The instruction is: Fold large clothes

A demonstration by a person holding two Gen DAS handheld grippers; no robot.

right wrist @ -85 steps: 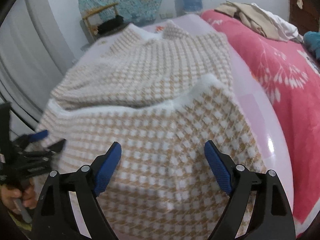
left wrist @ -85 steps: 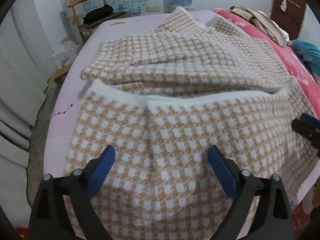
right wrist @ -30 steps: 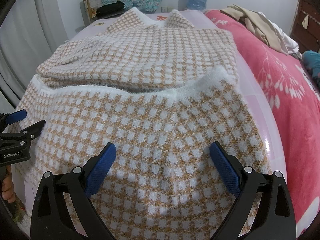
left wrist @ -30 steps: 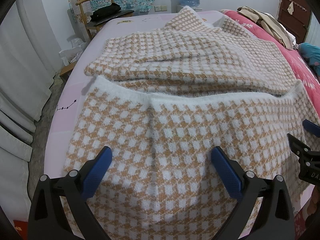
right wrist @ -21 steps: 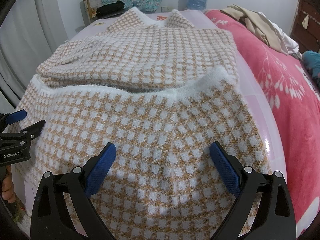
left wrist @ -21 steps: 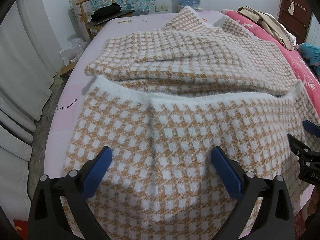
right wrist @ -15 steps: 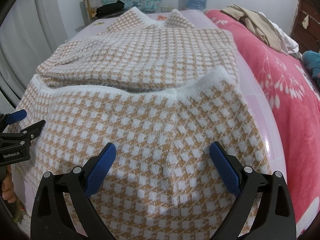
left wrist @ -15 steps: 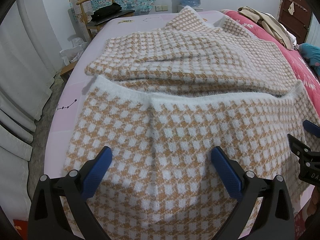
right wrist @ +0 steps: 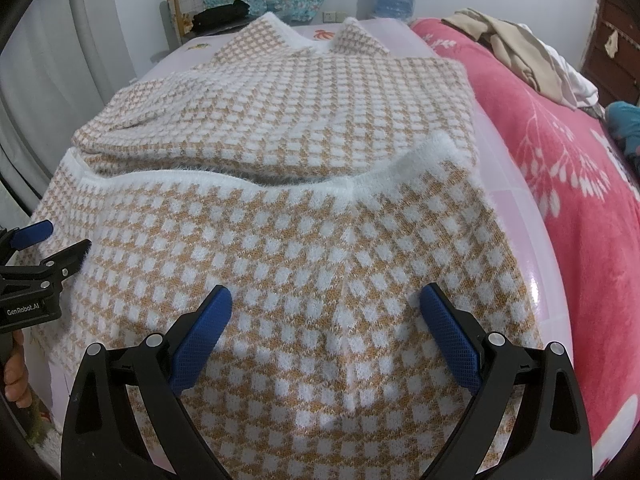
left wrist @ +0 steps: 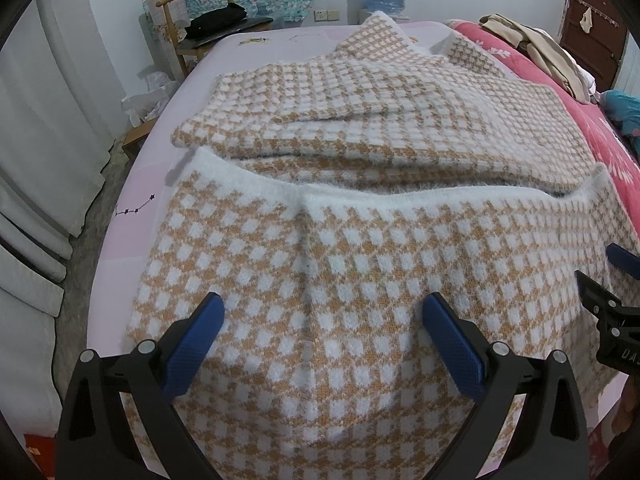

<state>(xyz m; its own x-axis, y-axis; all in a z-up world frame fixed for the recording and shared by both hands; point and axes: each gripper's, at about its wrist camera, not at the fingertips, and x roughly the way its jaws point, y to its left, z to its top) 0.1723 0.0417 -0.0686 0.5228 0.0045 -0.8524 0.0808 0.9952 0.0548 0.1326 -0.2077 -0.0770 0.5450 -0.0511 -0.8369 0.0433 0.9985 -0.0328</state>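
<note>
A large tan-and-white checked sweater is spread over a pale pink sheet on a bed. Its near part is folded back towards the far end, so that a fuzzy white hem runs across the middle of the garment, over the sleeves laid across the body. The collar is seen at the far end.

The left gripper is held with its blue-padded fingers wide apart above the near left part of the sweater, nothing between them. The right gripper is likewise spread wide, above the near right part. A pink floral blanket lies to the right, with beige clothing heaped on it. A wooden chair stands at the far left.
</note>
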